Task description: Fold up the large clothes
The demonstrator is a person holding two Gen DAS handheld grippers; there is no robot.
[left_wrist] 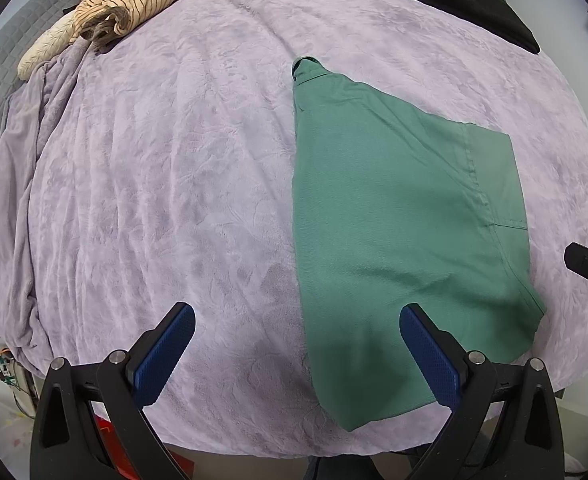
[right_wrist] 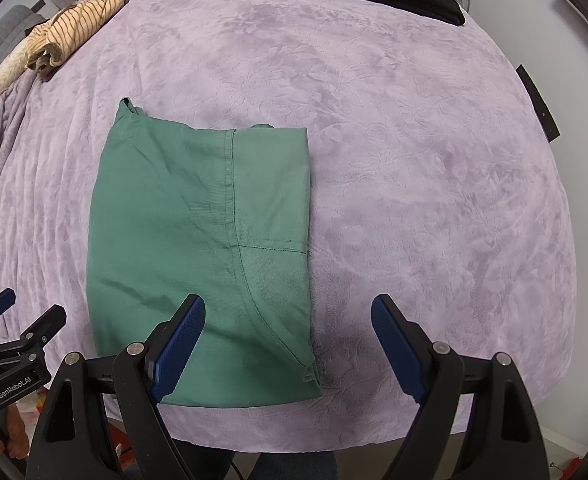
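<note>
Grippers, left (left_wrist: 297,322) and right (right_wrist: 288,314), hovered spread apart, empty, above folded green garment (right_wrist: 198,240) near bed's (right_wrist: 413,160) front edge.

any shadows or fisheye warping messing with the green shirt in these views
Left wrist view: a soft shadow darkens the green shirt near its front hem, and the bed's edges bow strongly. Right wrist view: even light, no glare, shirt sharp, with the purple blanket curved by the lens.

My matt green cloth garment (right_wrist: 198,216) lies on a plush, velvety lilac blanket (right_wrist: 413,160); my blue pads (right_wrist: 178,344) look rubbery, dimpled.
</note>
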